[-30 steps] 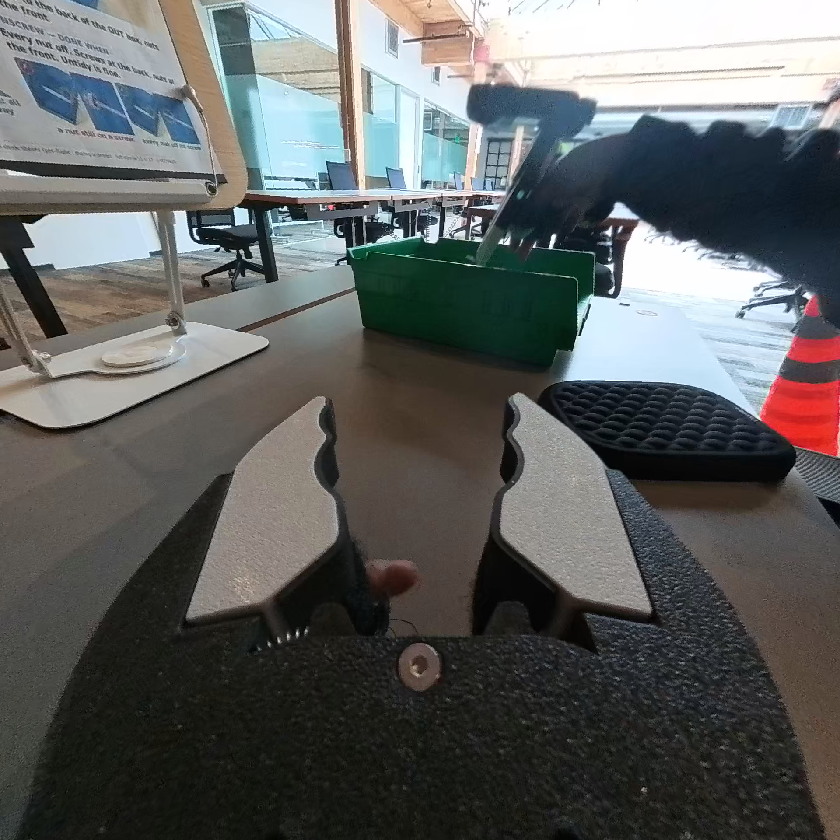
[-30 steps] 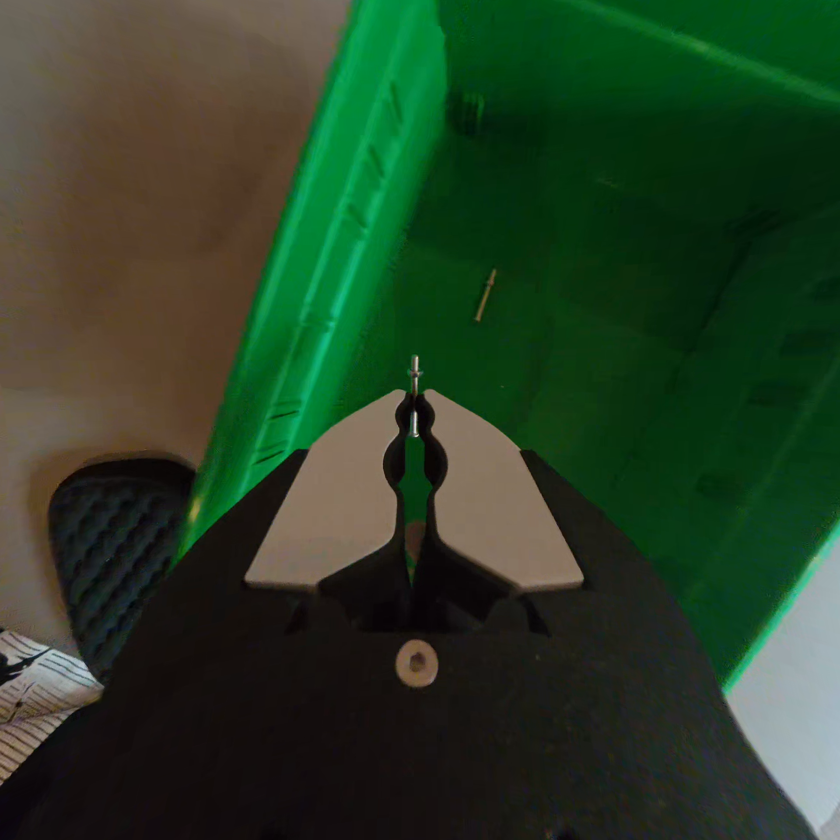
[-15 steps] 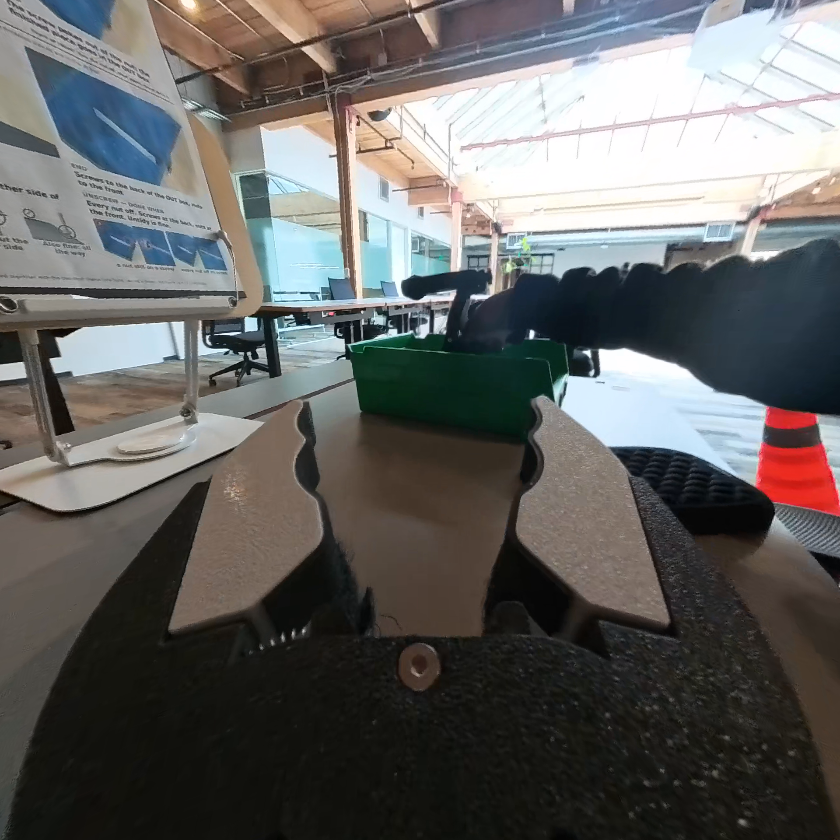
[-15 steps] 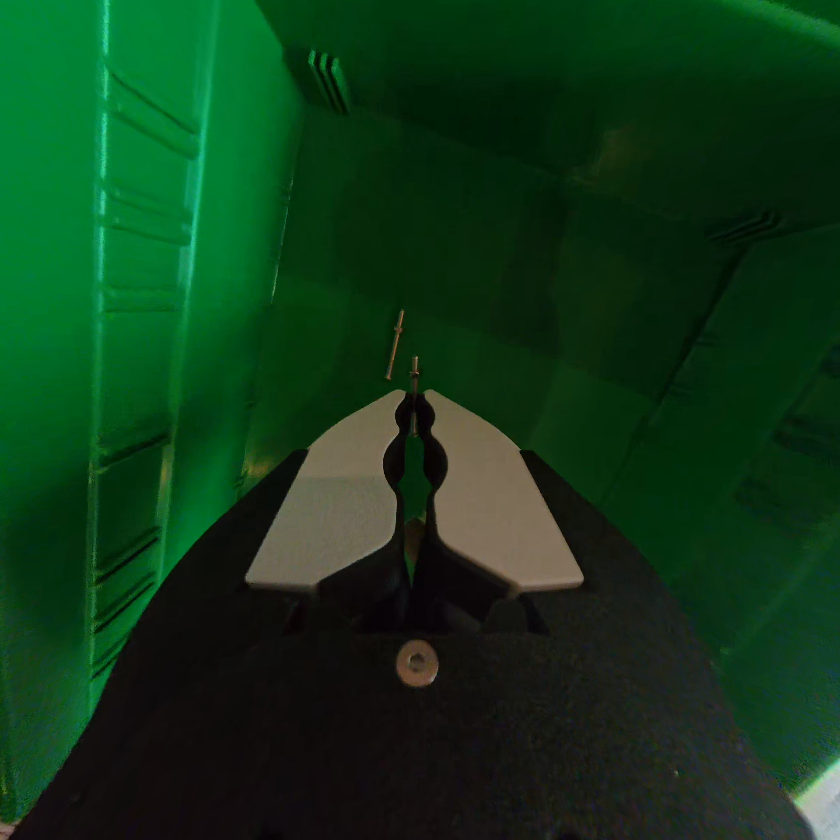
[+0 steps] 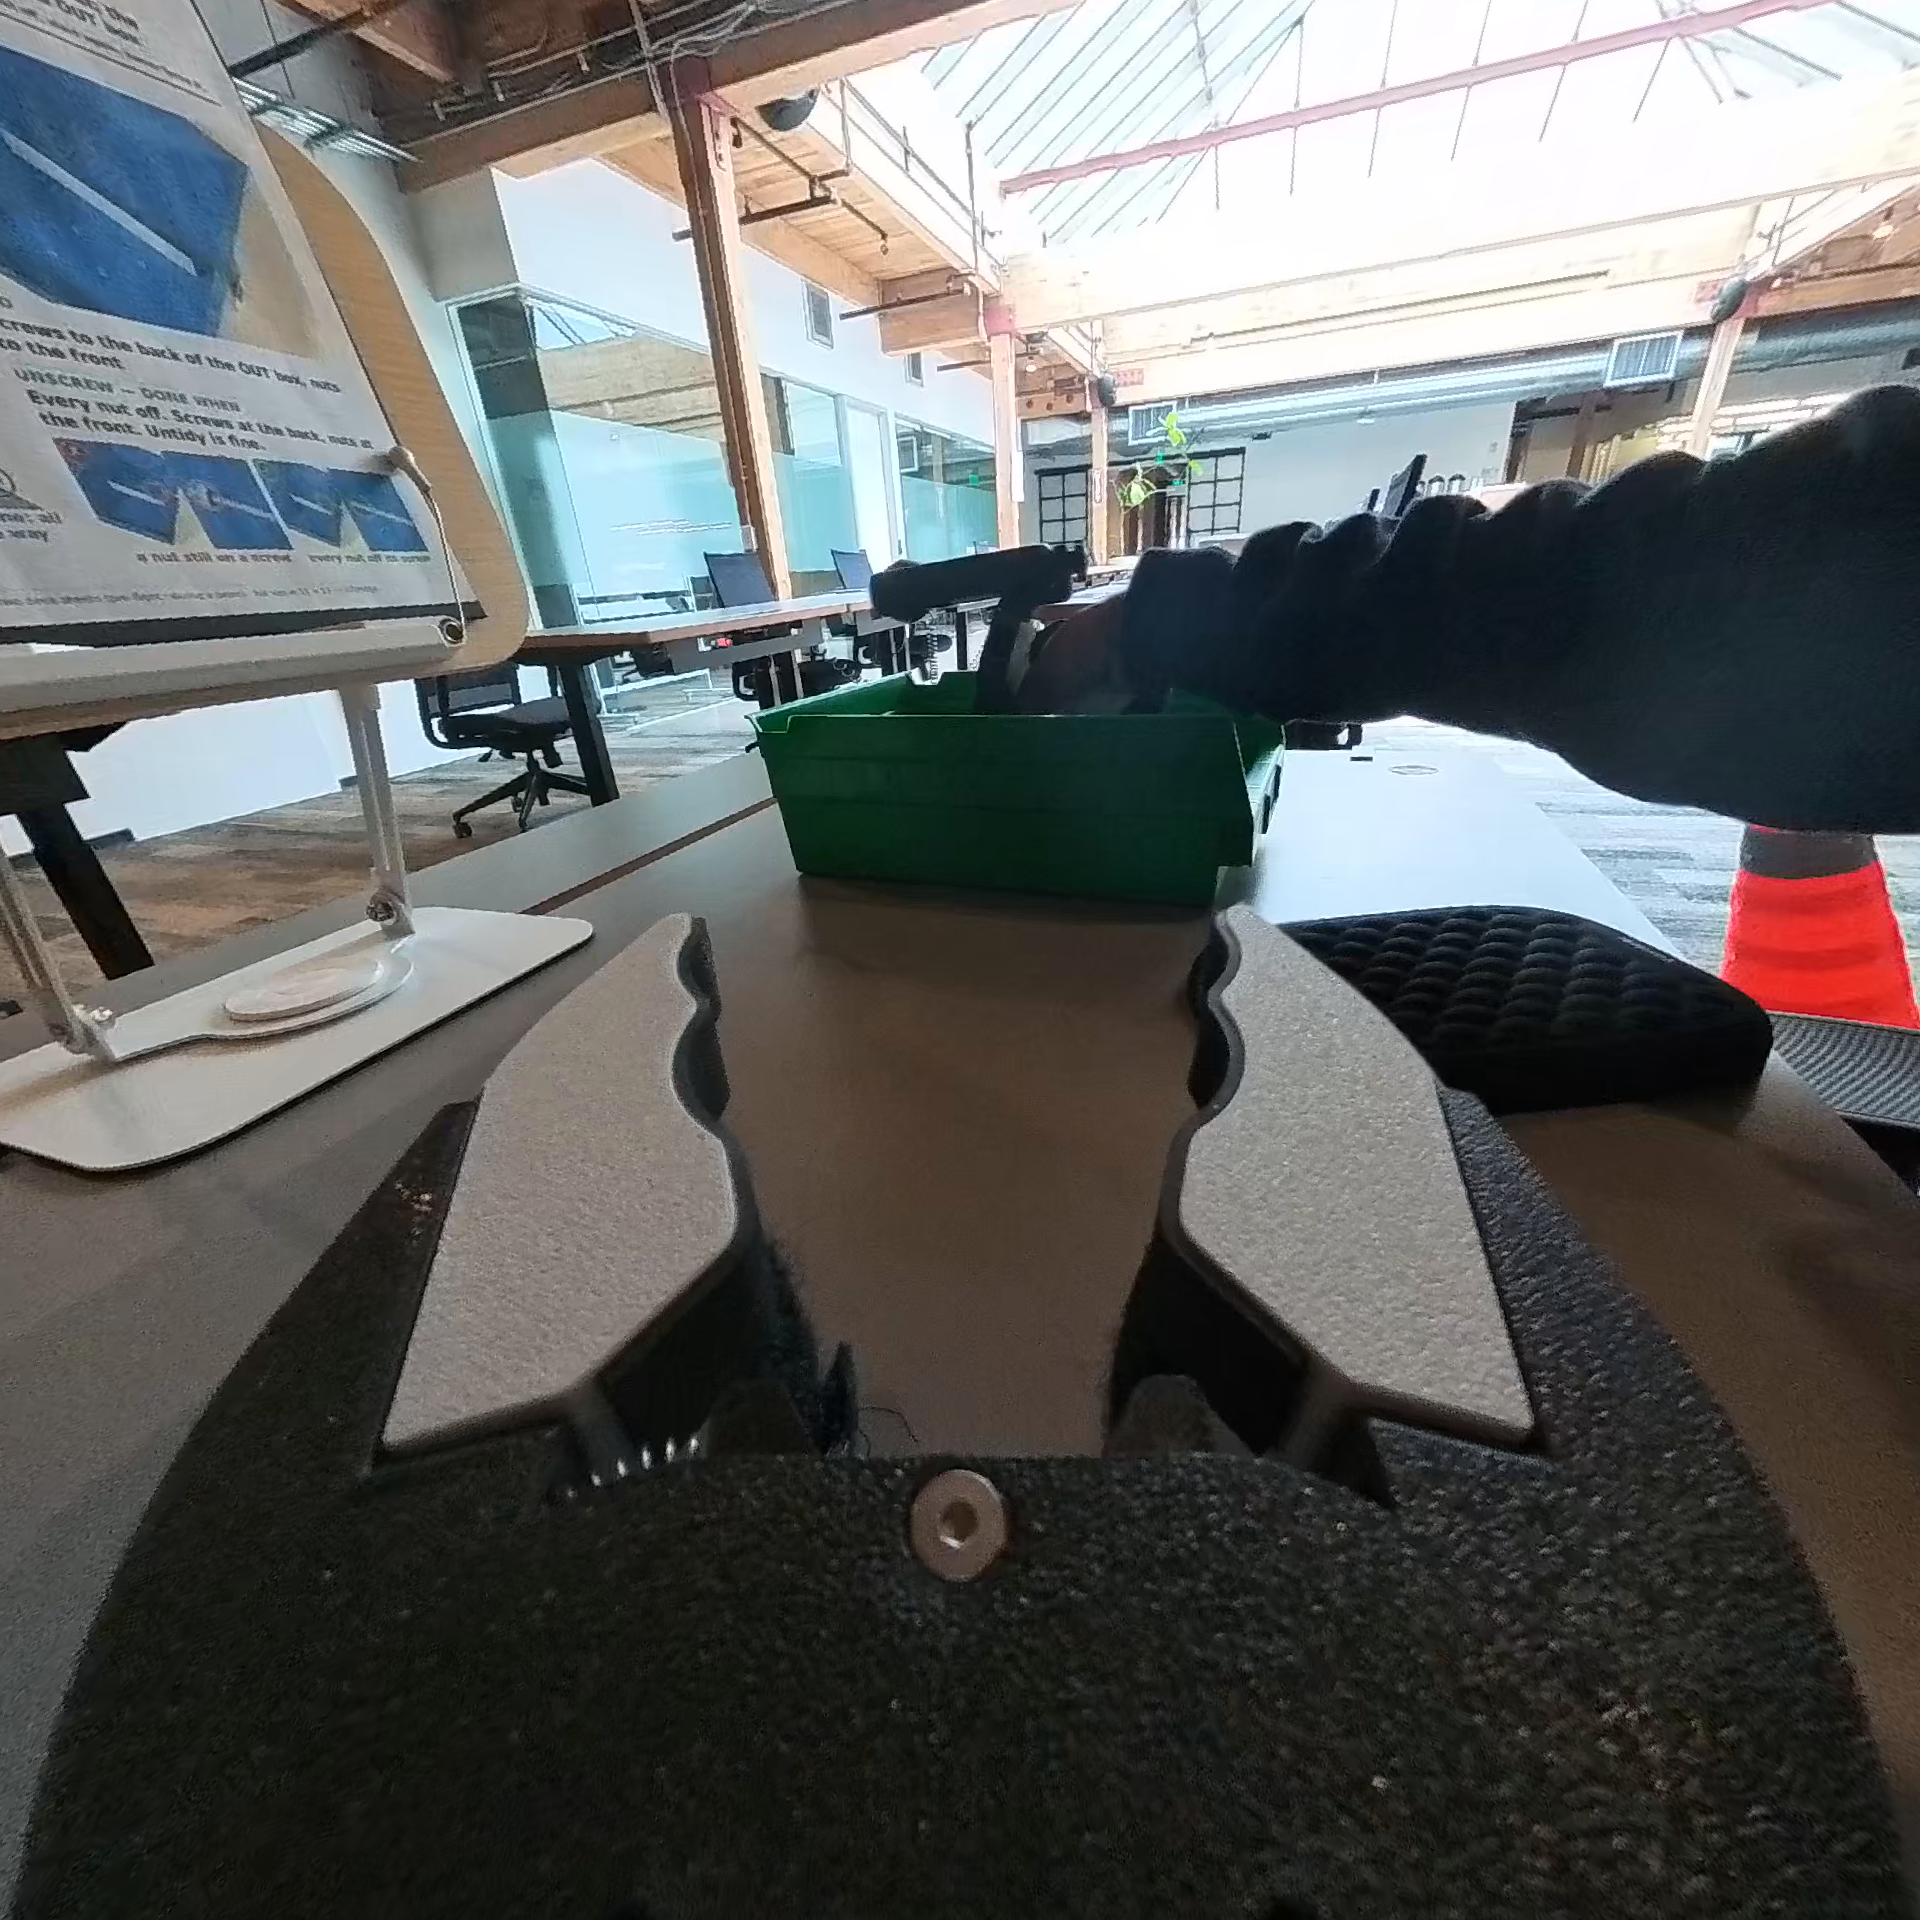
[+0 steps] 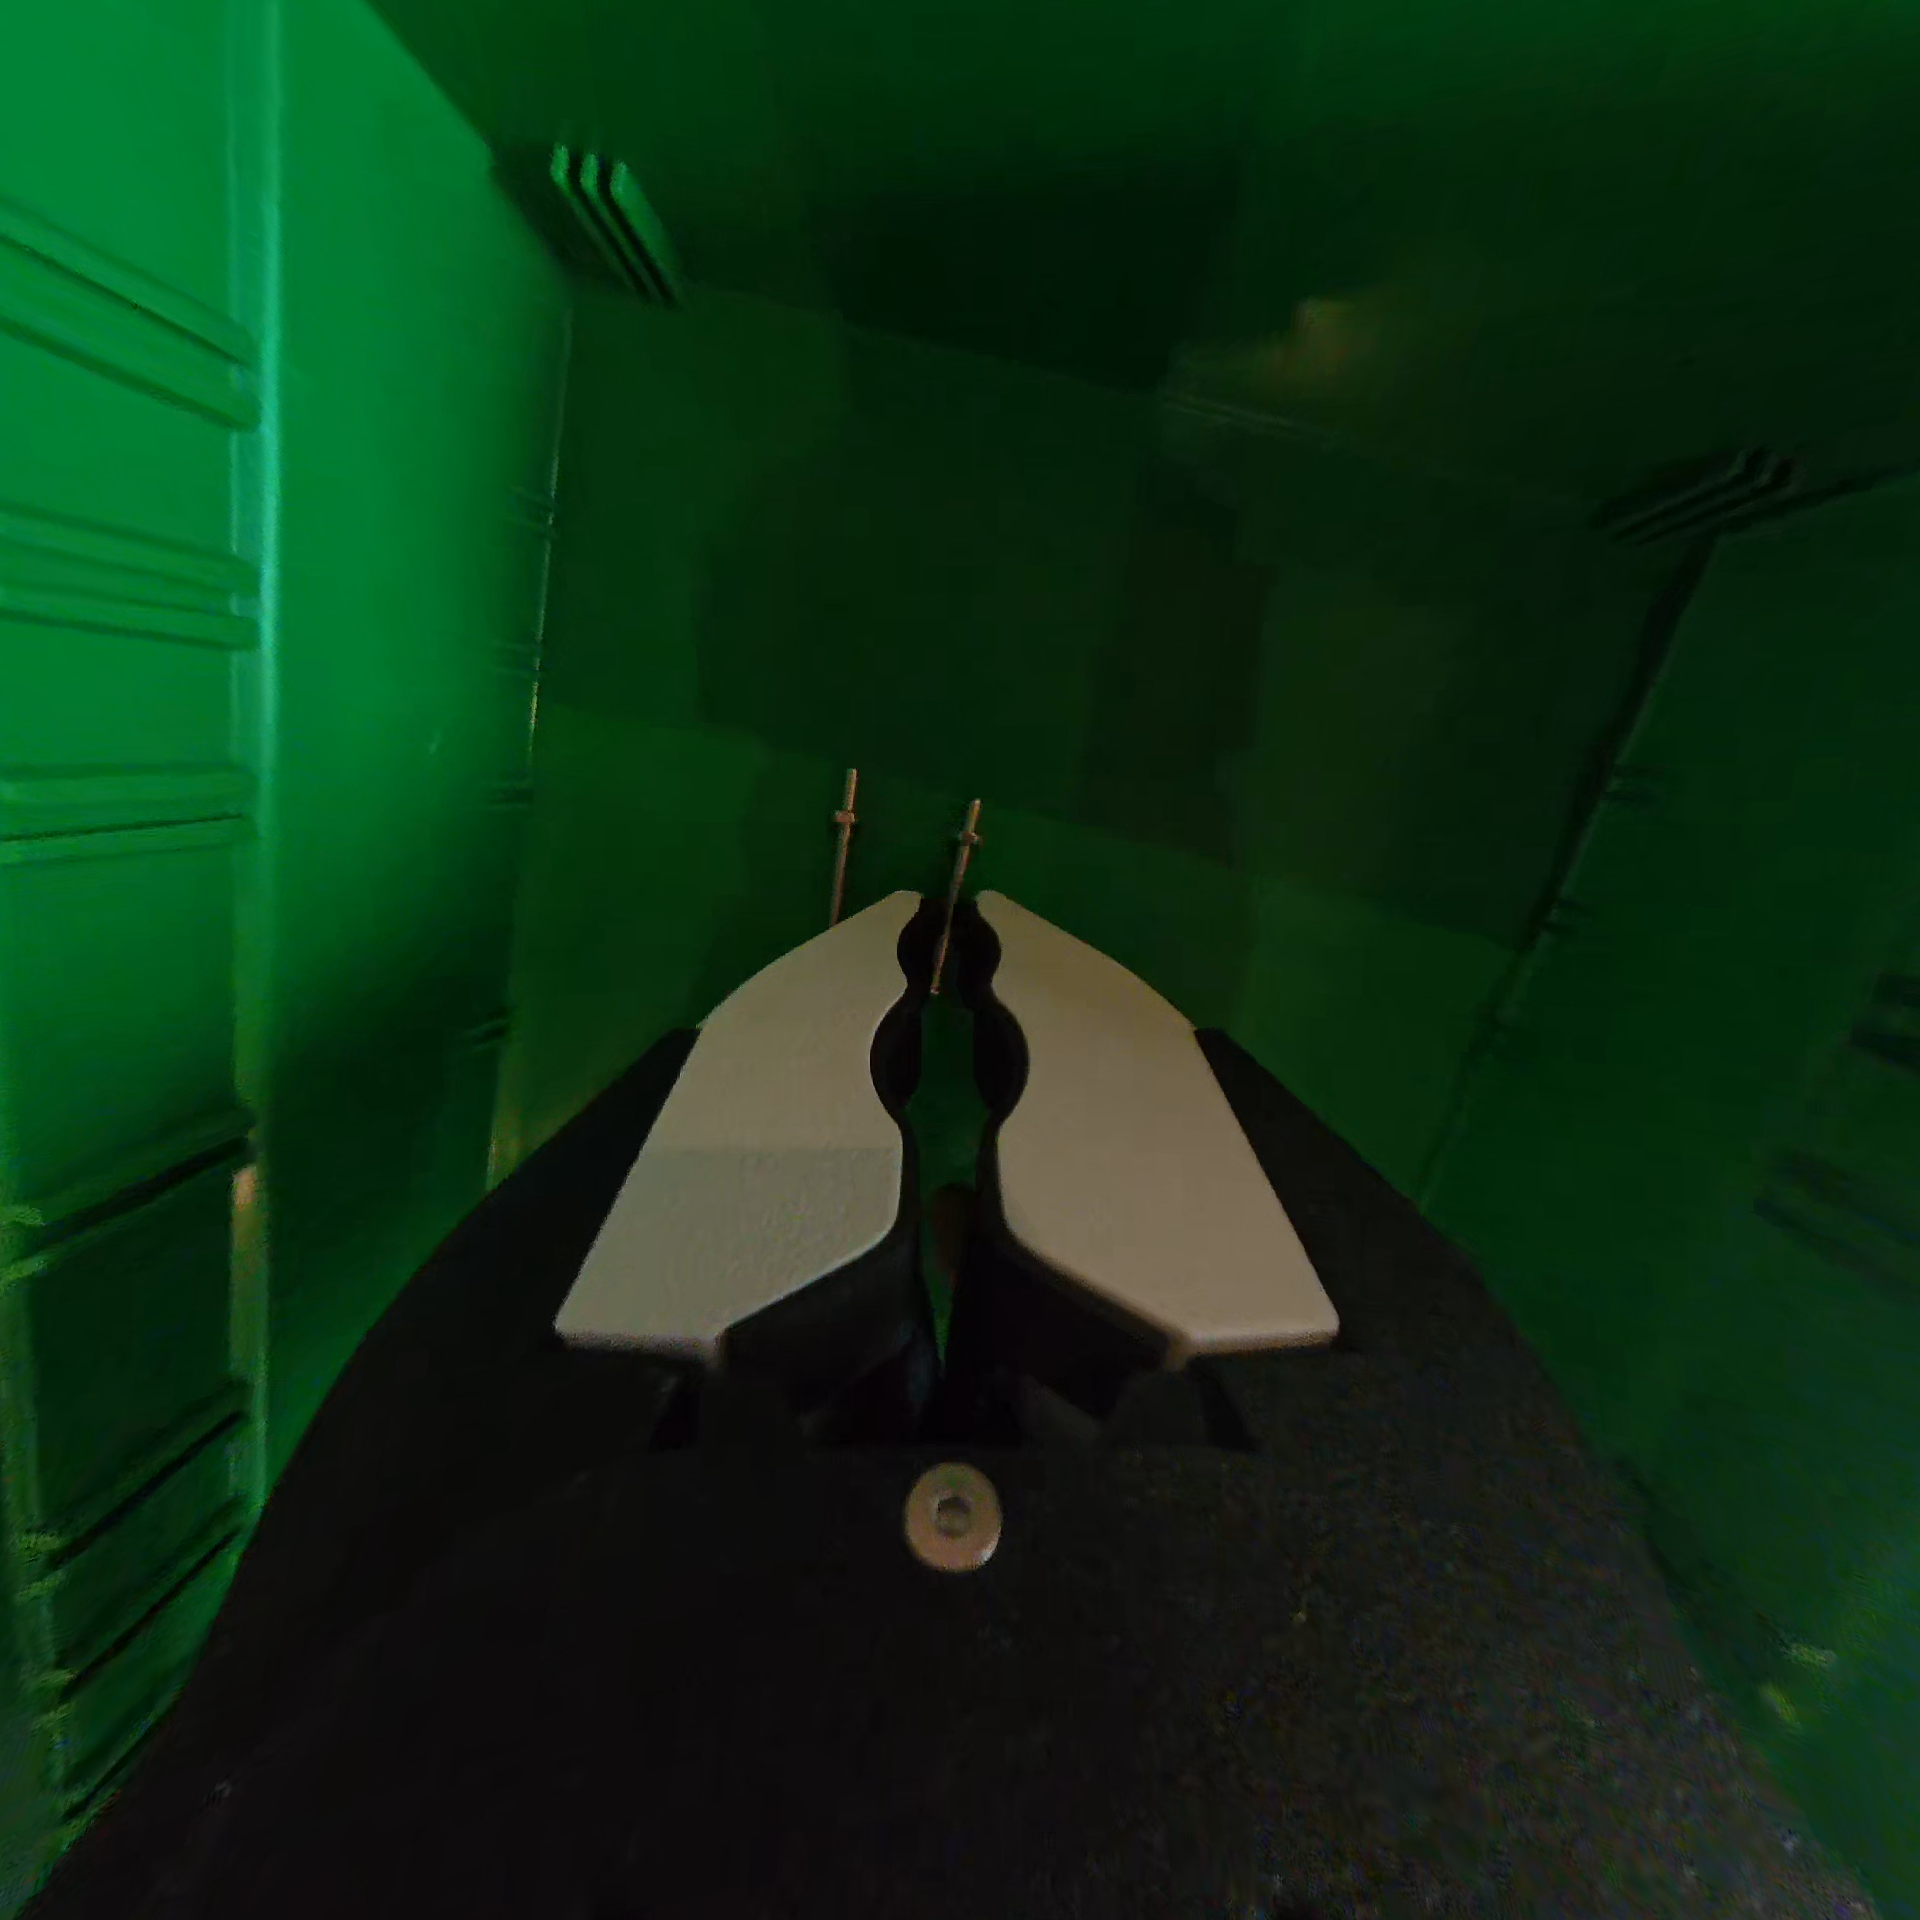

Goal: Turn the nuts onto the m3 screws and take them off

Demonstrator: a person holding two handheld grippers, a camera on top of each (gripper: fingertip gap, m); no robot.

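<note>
**Screw with nut lowered into green bin**

Left gripper (image 5: 956, 1049) sits nearest, low over the brown table (image 5: 935, 1195), its jaws spread wide with bare tabletop between them. It holds nothing, probably parked clear while the other tool works. To its right lies a black textured pad (image 5: 1507, 997); to its left stands a white document stand (image 5: 260, 997) carrying an instruction sheet.

Farther off, the green bin (image 5: 1008, 821) rests on the table. A dark sleeve (image 5: 1558, 613) reaches in from the right, sinking the right gripper (image 6: 948, 902) below the bin rim.

Inside the bin, the right jaws are nearly closed, with a thin screw (image 6: 951, 914) between the tips. Its shank rises beyond them, tilted slightly right, with a nut (image 6: 969, 837) threaded near the far end. Whether the pads press on it cannot be told. This looks like a deposit step.

Just left of the tips, a second screw with nut (image 6: 844, 842) lies on the bin floor.
</note>
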